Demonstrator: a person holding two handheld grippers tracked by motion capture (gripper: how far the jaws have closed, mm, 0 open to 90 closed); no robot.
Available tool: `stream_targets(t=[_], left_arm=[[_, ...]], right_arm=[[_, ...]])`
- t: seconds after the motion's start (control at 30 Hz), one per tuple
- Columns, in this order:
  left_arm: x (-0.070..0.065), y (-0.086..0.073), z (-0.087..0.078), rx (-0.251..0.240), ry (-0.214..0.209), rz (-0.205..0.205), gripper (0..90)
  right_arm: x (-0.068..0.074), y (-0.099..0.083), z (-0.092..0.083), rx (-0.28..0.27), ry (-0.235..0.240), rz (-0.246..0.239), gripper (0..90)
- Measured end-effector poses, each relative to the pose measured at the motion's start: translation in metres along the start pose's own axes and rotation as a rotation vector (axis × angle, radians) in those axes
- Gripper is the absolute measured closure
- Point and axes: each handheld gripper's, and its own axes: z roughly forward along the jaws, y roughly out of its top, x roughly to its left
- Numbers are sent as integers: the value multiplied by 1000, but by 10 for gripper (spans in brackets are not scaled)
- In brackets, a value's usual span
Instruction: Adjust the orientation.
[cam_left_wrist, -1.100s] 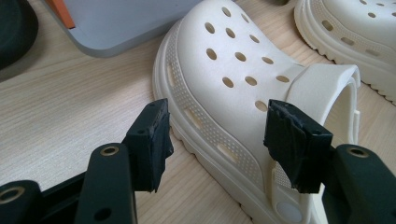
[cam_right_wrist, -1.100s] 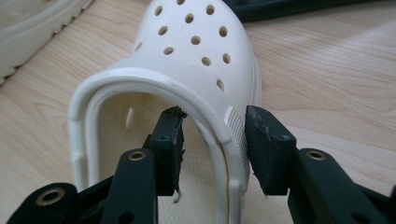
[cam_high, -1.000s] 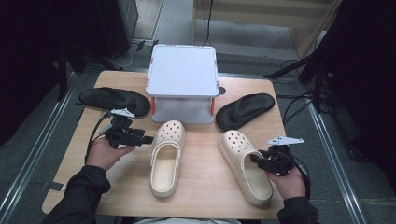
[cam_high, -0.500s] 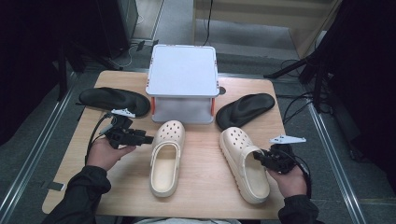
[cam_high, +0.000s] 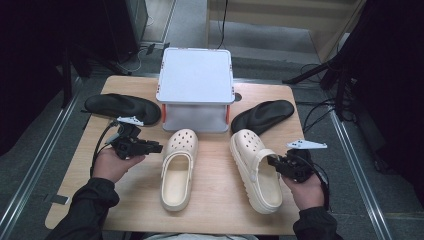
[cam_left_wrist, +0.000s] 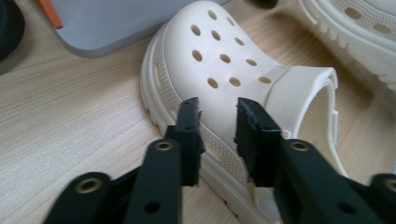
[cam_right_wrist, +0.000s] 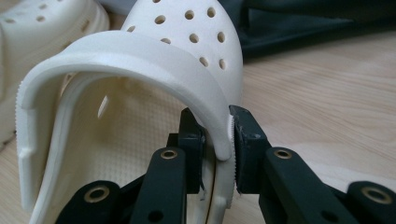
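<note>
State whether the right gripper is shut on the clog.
Shut on it: the right gripper has just closed, its jaws pinching the right clog at strap and side wall.

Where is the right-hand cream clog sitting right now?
In the high view the right cream clog lies on the table's right half, toe toward the black insole, beside the other clog. The right tongs clamp its side wall at the strap.
</note>
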Motion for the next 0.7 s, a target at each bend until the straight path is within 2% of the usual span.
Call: stream_targets(t=[0.2, 0.33, 0.47, 0.63, 0.7], left_arm=[[0, -1, -3, -16, -7, 22, 891], [-2, -1, -1, -10, -8, 47, 900], [-3, -1, 5, 23, 1, 74, 900], [-3, -1, 8, 11, -9, 70, 900], [-4, -2, 12, 16, -15, 81, 900]], right_arm=[[20, 11, 10, 22, 16, 5, 773], [32, 15, 18, 38, 14, -7, 773], [44, 20, 26, 55, 10, -1, 772], [56, 26, 41, 72, 7, -5, 772], [60, 27, 47, 81, -3, -13, 771]])
